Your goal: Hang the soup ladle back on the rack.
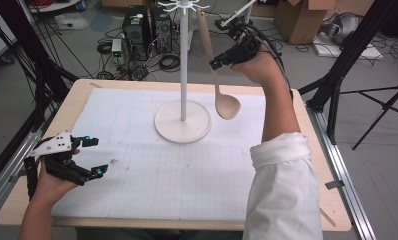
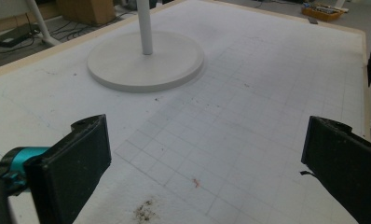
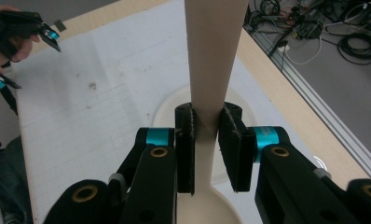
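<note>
Ladle [image 3: 214, 56] handle clamped in right claw [image 3: 207, 140] | left claw [image 2: 197, 163] agape over mat [image 2: 249, 116]

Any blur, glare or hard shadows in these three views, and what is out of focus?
High view: even light, no glare, faint shadow beside the stand base. Left gripper view: the mat is sharp, the near black jaws slightly soft. Right gripper view: the spoon handle is close and soft-edged, and the left gripper at the far corner is blurred.
</note>
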The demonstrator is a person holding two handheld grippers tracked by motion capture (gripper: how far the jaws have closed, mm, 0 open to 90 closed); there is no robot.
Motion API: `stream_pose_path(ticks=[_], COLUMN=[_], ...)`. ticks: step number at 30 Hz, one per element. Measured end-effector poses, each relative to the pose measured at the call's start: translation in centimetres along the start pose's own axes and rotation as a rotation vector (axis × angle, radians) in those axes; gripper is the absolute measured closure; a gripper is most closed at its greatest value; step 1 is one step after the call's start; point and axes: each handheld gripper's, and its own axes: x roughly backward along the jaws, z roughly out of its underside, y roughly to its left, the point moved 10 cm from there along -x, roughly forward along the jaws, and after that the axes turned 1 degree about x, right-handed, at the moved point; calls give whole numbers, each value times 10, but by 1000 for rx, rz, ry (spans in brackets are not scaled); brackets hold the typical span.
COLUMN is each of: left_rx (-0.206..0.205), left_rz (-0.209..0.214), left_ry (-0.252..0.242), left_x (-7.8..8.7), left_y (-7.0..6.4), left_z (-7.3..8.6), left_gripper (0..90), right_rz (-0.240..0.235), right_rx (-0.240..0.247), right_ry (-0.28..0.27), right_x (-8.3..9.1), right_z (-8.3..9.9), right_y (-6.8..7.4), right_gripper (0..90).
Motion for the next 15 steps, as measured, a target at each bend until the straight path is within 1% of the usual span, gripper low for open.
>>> stream_pose_path(ticks=[2, 4, 5, 6, 7, 8, 9, 11, 13, 14, 15], left_rx=[-2, -5, -4, -4, -3, -3, -3, -6, -3, -7, -7], left_rz=[2, 3, 2, 2, 3, 3, 4, 4, 6, 7, 7], left_ry=[1, 2, 2, 2, -1, -1, 0, 0, -1, 0, 0], left_x=[0, 0, 0, 0, 0, 0, 0, 0, -1, -1, -1], left_y=[0, 0, 0, 0, -1, -1, -1, -1, -2, -2, -2], left_z=[0, 0, 0, 0, -1, -1, -1, -1, -1, -1, -1], left_gripper=[17, 17, 17, 17, 17, 17, 17, 17, 17, 17, 17], right_rz=[13, 12, 19, 19, 29, 29, 49, 54, 55, 55, 55], right_rx=[-7, -17, -21, -21, -22, -22, -27, -25, -26, -30, -30], right_ry=[8, -11, -28, -28, -29, -29, -18, -24, -29, -43, -43], right_x=[-1, 0, 3, 3, 5, 5, 6, 8, 9, 11, 11], right_z=[1, 0, -2, -2, -1, -1, 2, 4, 5, 8, 8], right_y=[-1, -2, -2, -2, -3, -3, -4, -4, -4, -2, -2], right_gripper=[750, 716, 686, 686, 634, 634, 601, 575, 571, 540, 540])
